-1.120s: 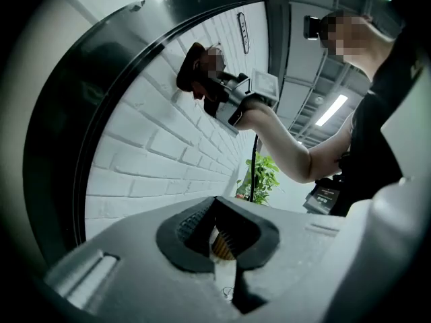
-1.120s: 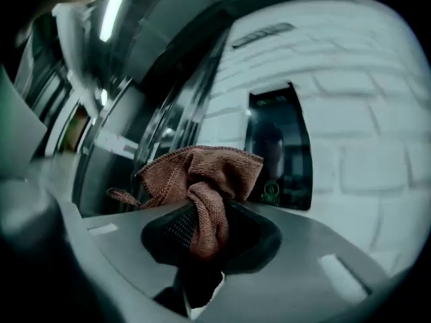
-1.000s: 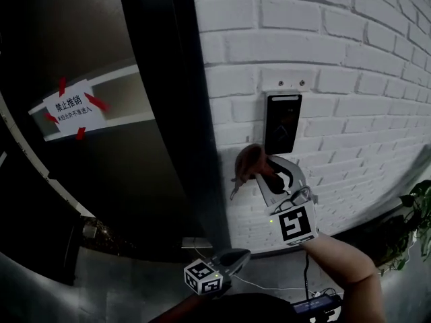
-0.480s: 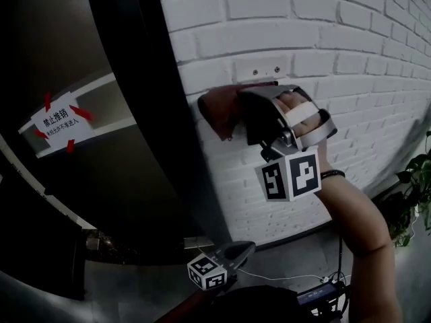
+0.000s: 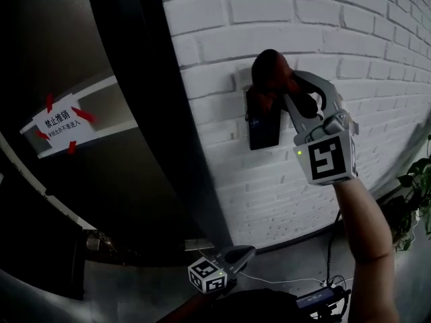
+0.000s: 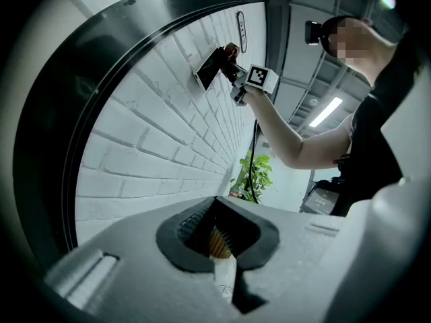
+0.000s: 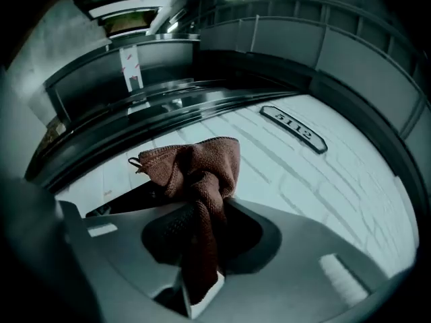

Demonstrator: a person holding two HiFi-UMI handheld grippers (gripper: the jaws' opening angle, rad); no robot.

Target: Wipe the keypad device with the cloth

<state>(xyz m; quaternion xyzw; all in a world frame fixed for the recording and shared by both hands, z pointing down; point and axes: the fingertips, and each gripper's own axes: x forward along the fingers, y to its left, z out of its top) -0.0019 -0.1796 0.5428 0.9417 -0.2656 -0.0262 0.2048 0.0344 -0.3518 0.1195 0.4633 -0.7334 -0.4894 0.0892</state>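
The right gripper (image 5: 286,93), fingers clenched on the brown cloth (image 5: 271,67), has swung from the left side of the wall-mounted keypad device (image 5: 264,132) to its top edge, so the wipe looks under way. The cloth hides the device's top, and contact is hard to judge. The left gripper (image 5: 232,258) hangs low and near, fingers closed on nothing.

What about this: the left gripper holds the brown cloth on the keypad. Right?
No, the right gripper holds the brown cloth on the keypad, not the left. The right gripper view shows its jaws shut on the cloth.
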